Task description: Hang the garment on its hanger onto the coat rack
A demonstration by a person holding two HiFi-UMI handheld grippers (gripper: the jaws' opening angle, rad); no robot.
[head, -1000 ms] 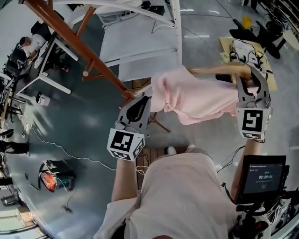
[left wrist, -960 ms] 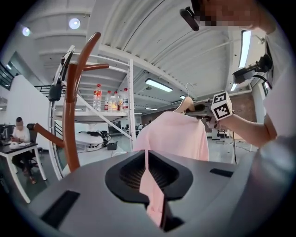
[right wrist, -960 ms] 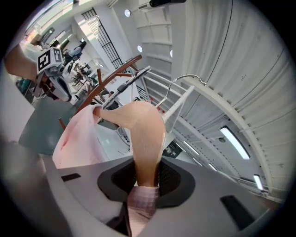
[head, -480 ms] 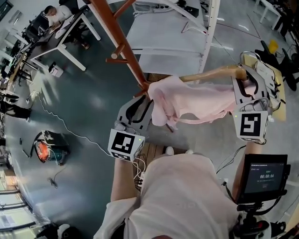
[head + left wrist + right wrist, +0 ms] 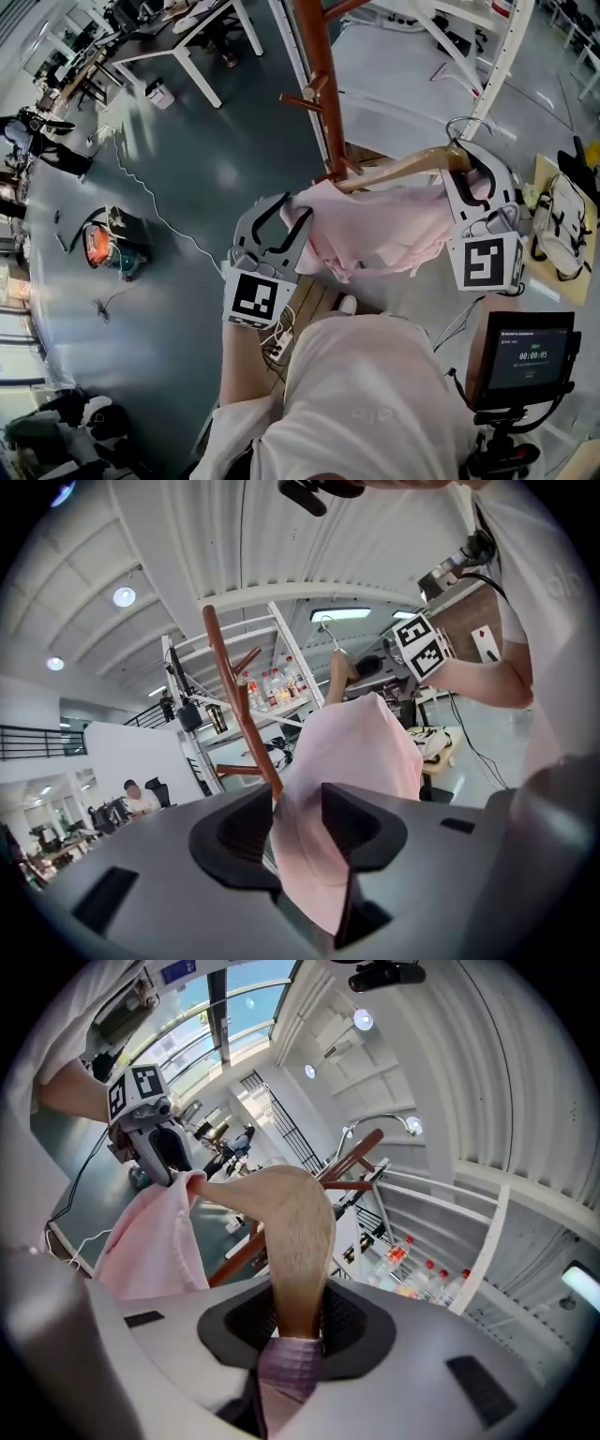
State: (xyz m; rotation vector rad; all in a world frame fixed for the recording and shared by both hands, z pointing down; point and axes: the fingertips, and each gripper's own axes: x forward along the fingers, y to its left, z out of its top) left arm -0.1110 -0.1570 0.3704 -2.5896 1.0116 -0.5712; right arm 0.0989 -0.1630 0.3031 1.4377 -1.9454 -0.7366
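Observation:
A pink garment (image 5: 375, 230) hangs over a pale wooden hanger (image 5: 394, 169), held up in front of the brown wooden coat rack (image 5: 319, 75). My right gripper (image 5: 473, 183) is shut on the hanger's end (image 5: 295, 1232), the wood pinched between its jaws. My left gripper (image 5: 281, 220) has just been opening its jaws; they stand wide apart, and the garment's edge (image 5: 347, 761) still lies loosely between them. The hanger's metal hook (image 5: 326, 630) shows above the cloth. In the left gripper view the rack's post (image 5: 239, 705) rises just behind the garment.
A white shelf frame (image 5: 487, 66) with bottles stands behind the rack. Desks (image 5: 202, 19) are at the far left, an orange tool (image 5: 103, 244) and a cable lie on the floor. A bag (image 5: 562, 216) rests on a board at the right, above a screen (image 5: 520, 356).
Both grippers have swung with the garment and hanger toward the coat rack, which now stands straight ahead. The left jaws have opened off the cloth.

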